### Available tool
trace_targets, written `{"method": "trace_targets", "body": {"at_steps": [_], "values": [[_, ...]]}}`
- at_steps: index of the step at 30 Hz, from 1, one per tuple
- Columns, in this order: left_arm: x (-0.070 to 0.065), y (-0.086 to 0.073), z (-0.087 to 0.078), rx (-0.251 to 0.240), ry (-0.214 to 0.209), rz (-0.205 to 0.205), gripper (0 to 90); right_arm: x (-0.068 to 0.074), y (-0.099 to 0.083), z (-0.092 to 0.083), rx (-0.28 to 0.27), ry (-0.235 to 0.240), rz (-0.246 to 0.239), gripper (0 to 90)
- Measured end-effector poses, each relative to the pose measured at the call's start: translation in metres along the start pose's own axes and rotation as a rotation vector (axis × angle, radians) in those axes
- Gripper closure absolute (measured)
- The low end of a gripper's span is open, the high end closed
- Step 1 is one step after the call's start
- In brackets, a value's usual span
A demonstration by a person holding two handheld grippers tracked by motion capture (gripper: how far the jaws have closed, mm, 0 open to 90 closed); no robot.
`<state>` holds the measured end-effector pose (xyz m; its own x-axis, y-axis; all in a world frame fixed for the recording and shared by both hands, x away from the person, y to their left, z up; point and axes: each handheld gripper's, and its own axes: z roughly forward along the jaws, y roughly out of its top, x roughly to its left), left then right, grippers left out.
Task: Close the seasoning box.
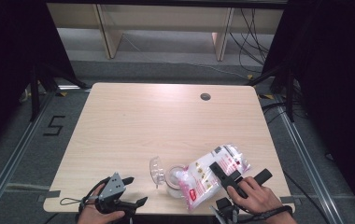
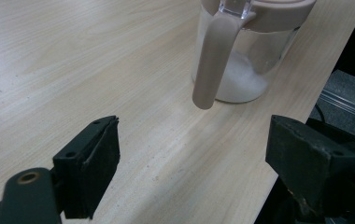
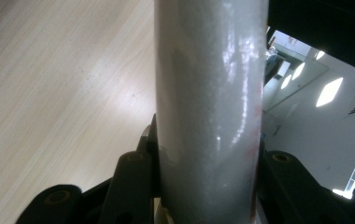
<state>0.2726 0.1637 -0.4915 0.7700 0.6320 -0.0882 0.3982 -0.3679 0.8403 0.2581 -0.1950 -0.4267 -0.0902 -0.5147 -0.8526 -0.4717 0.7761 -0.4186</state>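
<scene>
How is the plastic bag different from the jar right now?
The bag is soft, printed in pink and tilted over in the right hand-held gripper, while the jar is rigid, clear and stands upright on the table, ungripped. The bag looks full; the jar holds just a low layer. Both hold white grains.

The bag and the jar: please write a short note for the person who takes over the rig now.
Right hand-held gripper: shut on the plastic bag of white grains, tilted with its lower end at the jar's mouth.
Left hand-held gripper: open, holding nothing, low at the table's near edge, left of the jar.
Jar: upright near the front edge, clear lid flipped open, a little white powder at the bottom.
Done: lid opened, bag brought to the jar.
Left: probably finish pouring, put the bag down, close the lid.
</scene>
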Motion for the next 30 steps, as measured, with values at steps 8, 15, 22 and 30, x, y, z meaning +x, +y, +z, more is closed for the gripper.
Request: {"method": "trace_targets", "body": {"at_steps": [8, 15, 22, 30], "values": [[-0.0007, -0.0001, 0.0002, -0.002, -0.001, -0.005, 17.4, 0.0008, 0.0002, 0.0005, -0.003, -0.004, 0.010, 66.9], [-0.0009, -0.0003, 0.0007, -0.001, 0.001, -0.005, 17.4, 0.0006, -0.0001, 0.0003, -0.003, -0.005, 0.009, 66.9], [-0.0007, -0.0002, 0.0004, -0.001, -0.001, -0.004, 17.4, -0.0005, 0.0007, -0.0011, 0.003, -0.011, -0.005, 67.0], [-0.0006, -0.0001, 0.0005, 0.000, -0.001, -0.006, 17.4, -0.0015, 0.0005, -0.0017, 0.006, -0.012, -0.010, 67.2]]}}
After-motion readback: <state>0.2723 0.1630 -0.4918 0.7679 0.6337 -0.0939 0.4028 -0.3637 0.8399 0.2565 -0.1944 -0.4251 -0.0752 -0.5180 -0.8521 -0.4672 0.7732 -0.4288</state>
